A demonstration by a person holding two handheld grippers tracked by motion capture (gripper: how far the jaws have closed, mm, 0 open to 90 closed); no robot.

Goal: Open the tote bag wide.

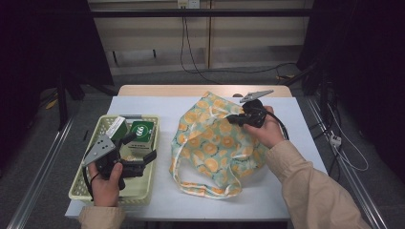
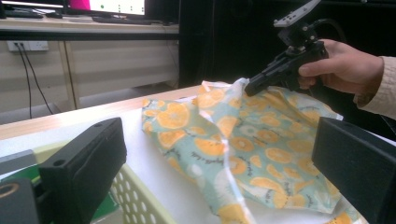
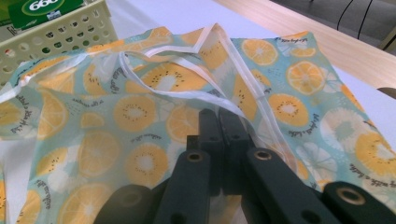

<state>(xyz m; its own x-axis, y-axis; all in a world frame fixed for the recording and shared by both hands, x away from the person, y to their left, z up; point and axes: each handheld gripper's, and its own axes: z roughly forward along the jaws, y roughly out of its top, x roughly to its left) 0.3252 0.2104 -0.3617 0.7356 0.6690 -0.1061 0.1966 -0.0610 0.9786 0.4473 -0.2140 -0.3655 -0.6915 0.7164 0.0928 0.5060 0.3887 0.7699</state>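
A cloth bag (image 1: 215, 143) printed with orange slices lies in the middle of the white table (image 1: 157, 107). My right gripper (image 1: 230, 117) is at the bag's far right top, shut on its white-hemmed edge (image 3: 243, 116) and lifting that edge a little. In the right gripper view the jaws (image 3: 219, 133) are pressed together on the fabric. My left gripper (image 1: 142, 147) hovers open over a pale green basket (image 1: 152, 181) at the left, nothing between its jaws. A green box (image 1: 142, 130) sits in the basket just beyond it. The left gripper view looks across the bag (image 2: 261, 140) to the right gripper (image 2: 250, 87).
A second green-and-white box (image 1: 117, 126) lies in the basket's far left corner. The bag's strap (image 1: 205, 188) loops toward the table's front edge. Bare wooden tabletop (image 1: 191, 89) shows along the far side. Cables (image 1: 191, 62) trail on the floor beyond.
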